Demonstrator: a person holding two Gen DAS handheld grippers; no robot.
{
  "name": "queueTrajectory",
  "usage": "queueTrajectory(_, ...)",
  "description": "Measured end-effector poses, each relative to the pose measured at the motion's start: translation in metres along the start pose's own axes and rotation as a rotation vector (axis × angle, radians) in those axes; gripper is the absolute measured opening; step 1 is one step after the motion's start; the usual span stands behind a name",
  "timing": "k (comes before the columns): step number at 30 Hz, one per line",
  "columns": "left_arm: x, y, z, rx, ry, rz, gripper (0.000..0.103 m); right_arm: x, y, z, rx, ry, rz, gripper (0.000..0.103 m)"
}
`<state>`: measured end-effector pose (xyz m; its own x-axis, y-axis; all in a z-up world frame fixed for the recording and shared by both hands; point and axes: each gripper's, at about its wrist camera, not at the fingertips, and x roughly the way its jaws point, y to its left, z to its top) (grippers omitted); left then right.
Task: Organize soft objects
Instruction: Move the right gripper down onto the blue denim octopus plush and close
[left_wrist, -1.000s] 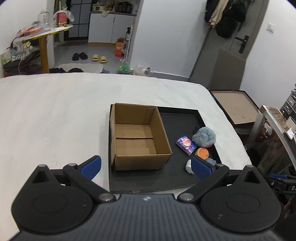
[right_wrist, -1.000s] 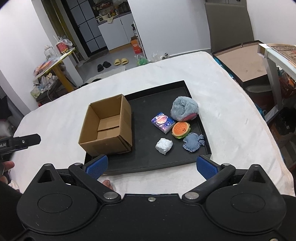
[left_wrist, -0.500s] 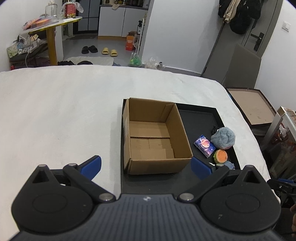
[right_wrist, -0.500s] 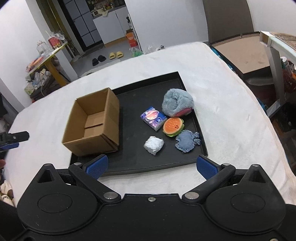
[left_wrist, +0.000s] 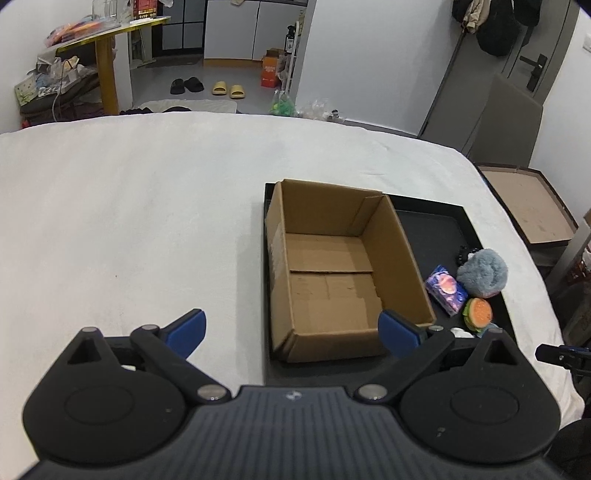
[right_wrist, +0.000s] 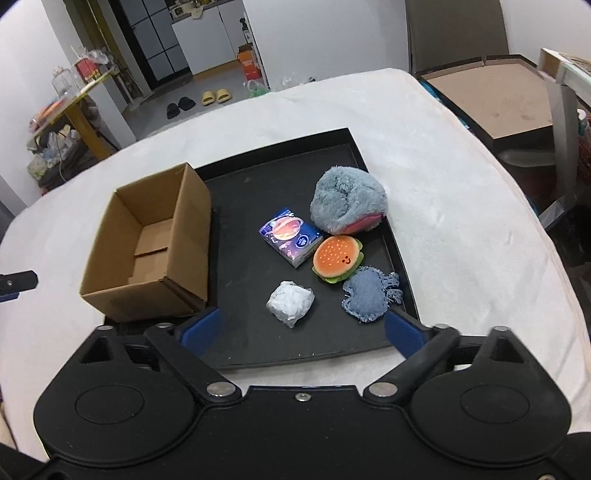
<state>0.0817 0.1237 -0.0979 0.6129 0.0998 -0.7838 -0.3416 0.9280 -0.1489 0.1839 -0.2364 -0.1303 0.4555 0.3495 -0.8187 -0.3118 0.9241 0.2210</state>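
The fingers of the left gripper stood wide apart and held nothing, low in the frame before the open cardboard box. The right gripper was likewise spread and empty over the near edge of the black tray. The box sat at the tray's left end, with nothing showing inside it. To its right, at frame centre, lay a blue tissue pack, a grey plush, a burger toy, a denim pouch and a white crumpled wad. The tray rested on a white-covered surface.
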Motion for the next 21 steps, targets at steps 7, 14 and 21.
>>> queueTrajectory(7,0.031,0.010,0.004,-0.001,0.019,0.006,0.092,0.040,-0.003,0.005,0.028,0.045,-0.032,0.069)
queueTrajectory(14,0.067,0.014,0.008,-0.002,0.050,-0.018,0.082,0.072,-0.002,0.007,0.015,0.082,-0.097,0.062)
queueTrajectory(21,0.100,0.017,0.011,-0.022,0.080,-0.031,0.066,0.104,-0.011,0.011,0.012,0.103,-0.189,0.056)
